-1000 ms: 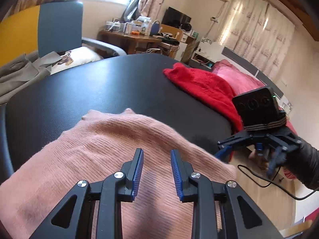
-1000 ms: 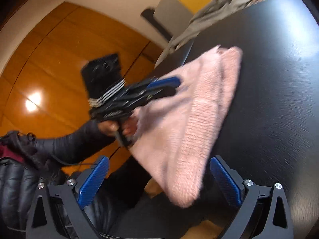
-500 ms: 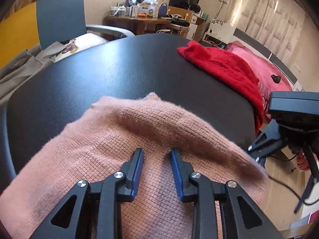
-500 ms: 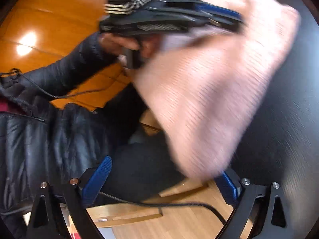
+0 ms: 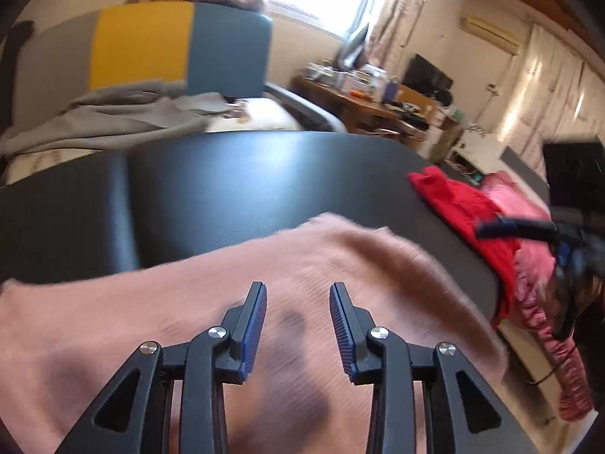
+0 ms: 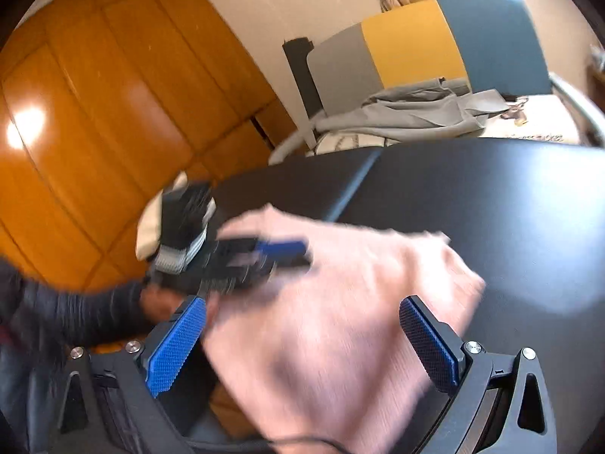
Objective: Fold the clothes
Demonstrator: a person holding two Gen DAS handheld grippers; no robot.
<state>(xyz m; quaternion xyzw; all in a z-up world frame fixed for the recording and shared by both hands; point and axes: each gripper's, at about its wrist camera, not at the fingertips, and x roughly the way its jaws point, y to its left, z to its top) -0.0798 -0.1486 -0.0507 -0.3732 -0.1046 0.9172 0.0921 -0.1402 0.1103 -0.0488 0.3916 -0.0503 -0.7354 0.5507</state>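
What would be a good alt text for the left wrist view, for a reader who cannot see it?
The open left gripper hovers over a pink knitted sweater lying on a black table. A red garment lies at the table's right edge, beside the blurred right gripper.

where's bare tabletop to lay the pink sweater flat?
Bare: the black table between the pink sweater and the far edge by the grey garment. Crowded: the near edge under the sweater and both grippers, and the right edge, where the red garment hangs.

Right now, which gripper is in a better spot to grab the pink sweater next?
Probably the left gripper: it sits low over the pink sweater, jaws open. The right gripper is open too, nearer the sweater's edge.
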